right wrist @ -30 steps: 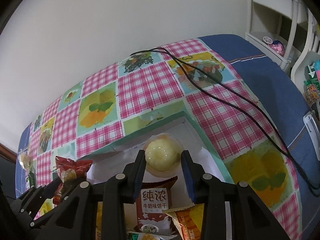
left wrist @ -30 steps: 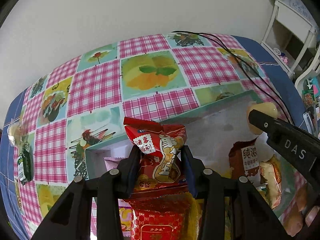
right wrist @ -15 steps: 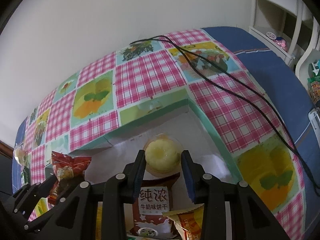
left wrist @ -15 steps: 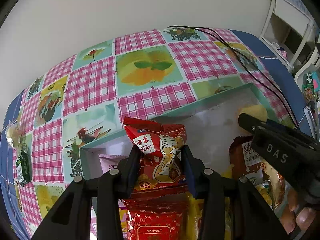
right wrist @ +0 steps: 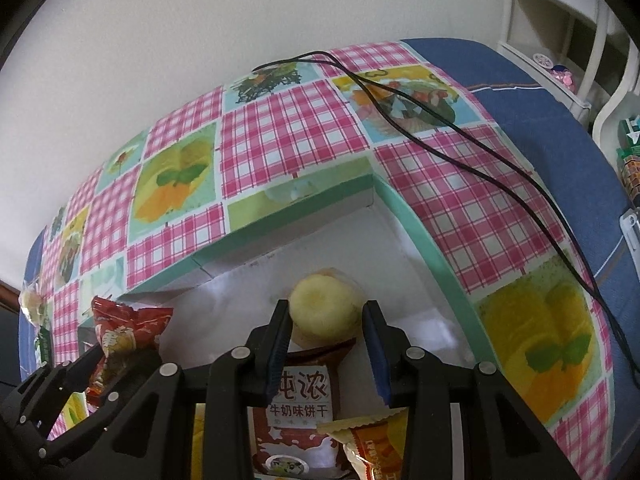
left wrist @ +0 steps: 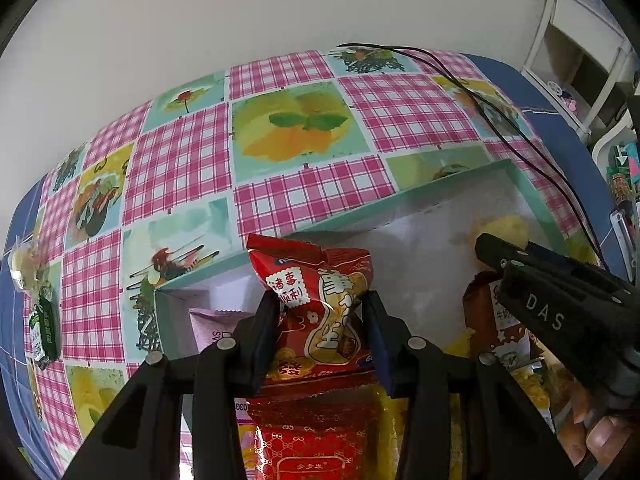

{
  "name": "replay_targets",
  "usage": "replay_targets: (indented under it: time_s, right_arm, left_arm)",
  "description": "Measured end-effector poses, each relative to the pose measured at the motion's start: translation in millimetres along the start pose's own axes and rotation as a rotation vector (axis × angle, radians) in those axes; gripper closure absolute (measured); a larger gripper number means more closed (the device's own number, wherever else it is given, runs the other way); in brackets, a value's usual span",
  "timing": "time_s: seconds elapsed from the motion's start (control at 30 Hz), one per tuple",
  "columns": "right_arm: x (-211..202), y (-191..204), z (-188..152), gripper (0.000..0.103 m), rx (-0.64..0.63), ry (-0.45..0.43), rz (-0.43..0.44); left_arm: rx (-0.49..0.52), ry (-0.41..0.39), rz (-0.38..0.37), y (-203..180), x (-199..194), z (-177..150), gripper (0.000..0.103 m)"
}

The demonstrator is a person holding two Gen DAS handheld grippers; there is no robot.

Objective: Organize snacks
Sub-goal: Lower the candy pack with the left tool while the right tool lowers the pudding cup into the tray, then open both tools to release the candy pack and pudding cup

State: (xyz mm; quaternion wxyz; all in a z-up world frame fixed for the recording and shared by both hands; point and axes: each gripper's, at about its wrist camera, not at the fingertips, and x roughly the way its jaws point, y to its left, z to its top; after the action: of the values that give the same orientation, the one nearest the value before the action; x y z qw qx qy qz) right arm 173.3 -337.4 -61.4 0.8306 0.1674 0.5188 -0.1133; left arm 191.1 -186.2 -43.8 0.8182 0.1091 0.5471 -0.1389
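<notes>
My left gripper is shut on a red snack packet and holds it over the left part of a shallow teal-rimmed box. The packet also shows at the left of the right wrist view. My right gripper is shut on a round pale-yellow wrapped cake, held low over the box's far right corner. Several packets lie in the box, among them a brown biscuit packet, an orange packet and a red patterned packet.
A green packet and a clear-wrapped snack lie on the checked tablecloth at the far left. A black cable runs across the cloth right of the box. White shelving stands beyond the table's right side.
Both grippers have moved lower and farther into the box with their snacks still held. The right gripper sits deeper toward the box's far right corner.
</notes>
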Motion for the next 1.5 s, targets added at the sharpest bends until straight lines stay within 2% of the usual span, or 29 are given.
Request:
replay_targets:
  time_s: [0.03, 0.13, 0.6, 0.63, 0.73, 0.8, 0.87, 0.9, 0.97, 1.13, 1.17, 1.23, 1.5]
  right_arm:
    - [-0.5, 0.5, 0.2, 0.064, -0.001, 0.001, -0.002]
    - [-2.9, 1.0, 1.7, 0.064, -0.002, -0.002, 0.001]
    - [-43.0, 7.5, 12.1, 0.054, -0.034, -0.046, -0.024]
    - [-46.5, 7.7, 12.2, 0.052, -0.033, -0.048, -0.029]
    - [-53.9, 6.8, 13.3, 0.047, -0.034, -0.048, -0.048]
    - [-57.8, 6.4, 14.2, 0.040, -0.038, -0.053, -0.060]
    - [-59.3, 6.4, 14.7, 0.026, -0.044, -0.052, -0.079]
    - [-59.0, 6.0, 14.6, 0.023, -0.047, -0.047, -0.087]
    - [-57.6, 5.2, 14.5, 0.016, -0.054, -0.038, -0.105]
    - [-53.3, 4.2, 14.6, 0.003, -0.071, -0.030, -0.133]
    - [-52.4, 4.3, 14.5, 0.002, -0.074, -0.028, -0.136]
    - [-49.7, 5.9, 14.6, 0.001, -0.080, -0.022, -0.141]
    - [-44.8, 8.0, 13.7, 0.000, -0.094, -0.012, -0.157]
  left_arm:
    - [-0.001, 0.002, -0.001, -0.3, 0.0, 0.2, 0.058]
    - [-0.014, 0.015, -0.021, -0.3, -1.2, 1.2, 0.046]
    - [-0.054, -0.057, -0.043, 11.3, -44.6, 11.8, 0.045]
    - [-0.064, -0.062, -0.043, 14.3, -47.9, 12.7, 0.045]
    - [-0.088, -0.064, -0.039, 22.9, -53.5, 15.6, 0.031]
    - [-0.107, -0.068, -0.036, 29.4, -56.0, 16.8, 0.030]
    - [-0.126, -0.066, -0.028, 34.0, -55.4, 16.7, 0.030]
    - [-0.137, -0.065, -0.022, 36.0, -55.1, 16.7, 0.028]
    - [-0.164, -0.064, -0.007, 42.1, -53.7, 16.7, 0.019]
    - [-0.217, -0.052, 0.017, 55.5, -46.6, 13.5, 0.017]
    - [-0.225, -0.049, 0.023, 57.5, -45.4, 12.8, 0.010]
    - [-0.243, -0.046, 0.030, 61.4, -42.3, 11.8, 0.004]
    - [-0.266, -0.036, 0.041, 66.6, -35.8, 9.0, 0.002]
